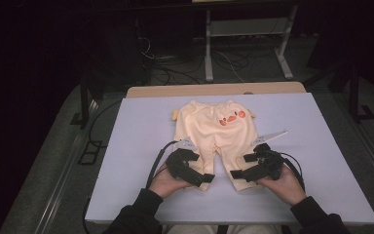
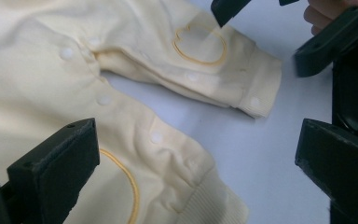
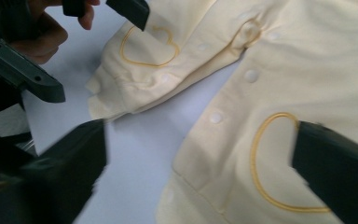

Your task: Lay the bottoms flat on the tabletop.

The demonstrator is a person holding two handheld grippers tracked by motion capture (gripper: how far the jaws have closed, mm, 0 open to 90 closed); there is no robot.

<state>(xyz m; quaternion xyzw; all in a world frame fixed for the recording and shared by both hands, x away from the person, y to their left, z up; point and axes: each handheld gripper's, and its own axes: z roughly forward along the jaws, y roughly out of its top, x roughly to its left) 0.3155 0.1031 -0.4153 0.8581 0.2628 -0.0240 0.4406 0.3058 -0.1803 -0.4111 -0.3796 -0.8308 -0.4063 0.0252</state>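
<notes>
Soft matt cloth baby trousers (image 1: 215,134) on smooth tabletop (image 1: 141,126).

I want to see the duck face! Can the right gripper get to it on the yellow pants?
Probably yes. The right gripper is open at a leg cuff, and the yellow pants lie flat with nothing between it and the duck face.

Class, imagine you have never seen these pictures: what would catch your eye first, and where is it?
First, the pale yellow baby trousers spread flat mid-table on the white table cover, with an orange duck face on the seat. Next, the two black tools at the leg cuffs: the left tool and the right tool, both with jaws open. Close up, yellow stitched outlines mark each leg.
</notes>
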